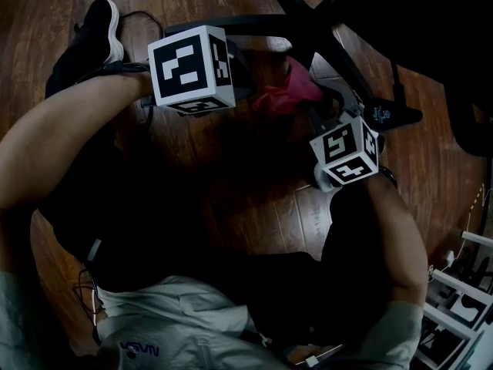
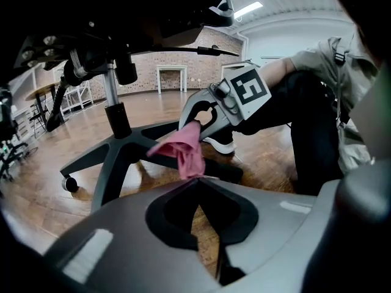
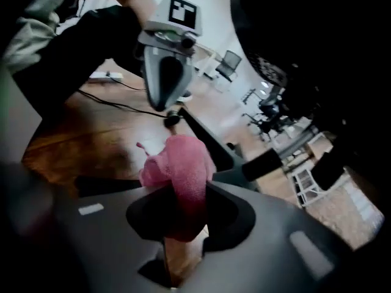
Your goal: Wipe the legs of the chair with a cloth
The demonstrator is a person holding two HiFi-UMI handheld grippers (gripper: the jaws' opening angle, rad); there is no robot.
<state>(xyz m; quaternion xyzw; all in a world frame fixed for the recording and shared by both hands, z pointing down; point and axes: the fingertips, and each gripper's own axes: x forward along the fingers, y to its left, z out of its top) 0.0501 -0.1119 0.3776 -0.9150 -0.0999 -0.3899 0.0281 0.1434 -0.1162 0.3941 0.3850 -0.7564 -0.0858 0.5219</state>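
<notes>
The pink cloth (image 3: 180, 163) is bunched between the jaws of my right gripper (image 3: 188, 185), which is shut on it. In the left gripper view that gripper (image 2: 204, 119) holds the cloth (image 2: 186, 151) just above a black leg (image 2: 116, 154) of the chair base, near the column (image 2: 113, 105). My left gripper (image 2: 195, 182) is shut, its tips right at the cloth's hanging end; whether they touch it I cannot tell. In the head view the cloth (image 1: 289, 91) lies between the two marker cubes (image 1: 191, 68), beside the chair legs (image 1: 308, 45).
A caster (image 2: 70, 185) ends one chair leg. The person's shoe (image 1: 100, 33) and a cable (image 3: 116, 105) lie on the wooden floor. A white rack (image 1: 462, 299) stands at the right. Other chairs (image 3: 229, 63) stand far off.
</notes>
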